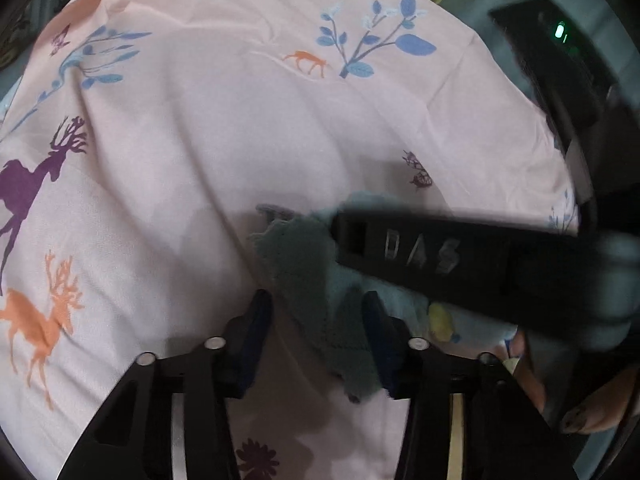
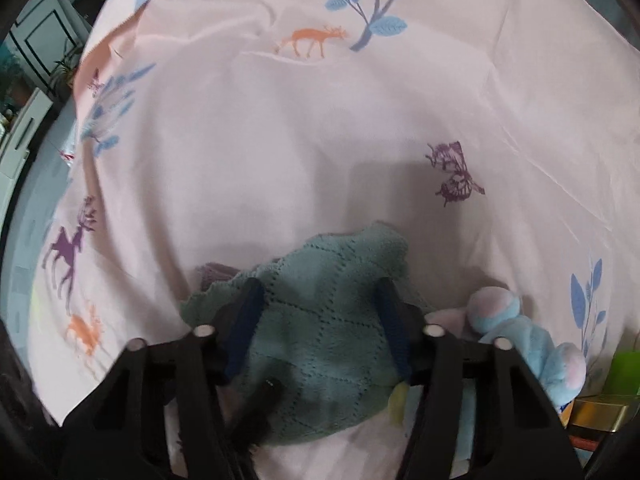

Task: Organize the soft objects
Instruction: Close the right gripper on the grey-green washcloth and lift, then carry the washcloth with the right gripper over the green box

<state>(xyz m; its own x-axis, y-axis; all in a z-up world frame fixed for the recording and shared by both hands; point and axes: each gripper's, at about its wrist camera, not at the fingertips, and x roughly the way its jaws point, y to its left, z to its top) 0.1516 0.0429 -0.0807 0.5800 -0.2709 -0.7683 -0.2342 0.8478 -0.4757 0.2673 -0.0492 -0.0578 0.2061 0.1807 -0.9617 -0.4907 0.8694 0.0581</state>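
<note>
A green knitted cloth is seen lying on a pink printed bedsheet, spread directly beneath and between the fingers of the right hand-held gripper, whose jaws are held apart with nothing clamped. A blue and pink plush toy is found just beside the right finger of that hand-held gripper, touching the cloth's edge.

In the left wrist view, the same green knitted cloth is shown between the parted fingers of the left hand-held gripper (no grasp is made; the cloth hangs nearer its right finger). The right hand-held gripper is seen crossing just ahead, over the cloth's far part.
</note>
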